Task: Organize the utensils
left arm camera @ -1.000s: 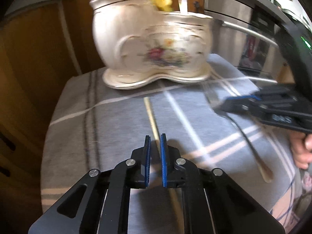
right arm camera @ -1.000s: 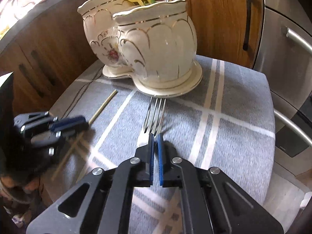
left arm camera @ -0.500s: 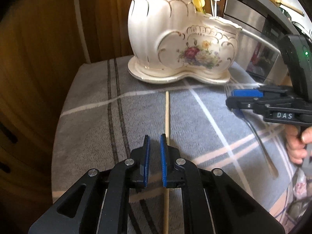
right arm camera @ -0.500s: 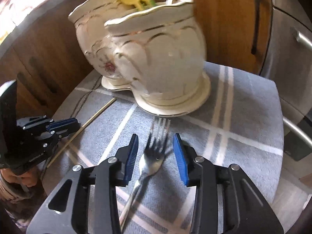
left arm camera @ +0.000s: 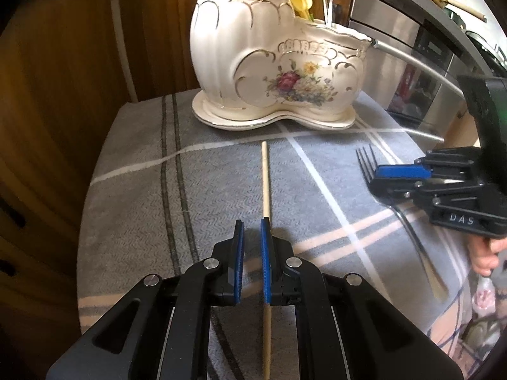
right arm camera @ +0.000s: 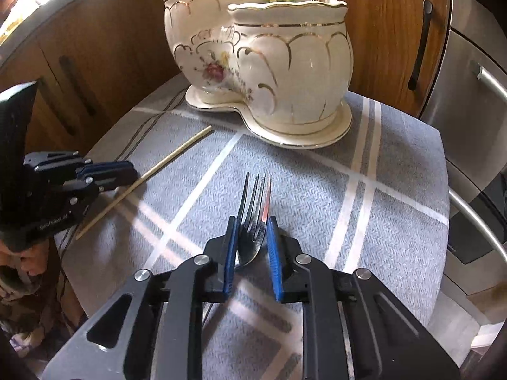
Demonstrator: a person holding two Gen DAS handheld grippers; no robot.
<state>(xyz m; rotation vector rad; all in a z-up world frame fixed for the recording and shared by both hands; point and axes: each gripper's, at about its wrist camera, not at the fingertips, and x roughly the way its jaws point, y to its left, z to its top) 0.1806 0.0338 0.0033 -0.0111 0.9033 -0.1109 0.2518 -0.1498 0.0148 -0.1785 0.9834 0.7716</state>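
A cream ceramic utensil holder (left arm camera: 272, 72) with gold trim and a painted flower spray stands at the far edge of the table (left arm camera: 133, 196), which is covered with a grey cloth crossed by white and dark stripes. The holder has two joined pots on one shared base; a yellow plastic piece (left arm camera: 301, 1) and some handles stick up from them.

In front of the holder a thin wooden chopstick (left arm camera: 265, 183) lies on the cloth, its far tip pointing at the holder's base but apart from it. The left gripper (left arm camera: 252, 237) hovers low over the stick with its fingers set a narrow gap apart; the stick runs under the right-hand blue pad rather than between the pads, so nothing is gripped.

To the right of the chopstick, also in front of the holder, a metal fork (right arm camera: 255, 212) lies with its tines toward the holder. The right gripper (right arm camera: 252, 237) straddles the fork's head, one finger on each side, parted; whether the pads touch the metal cannot be told.
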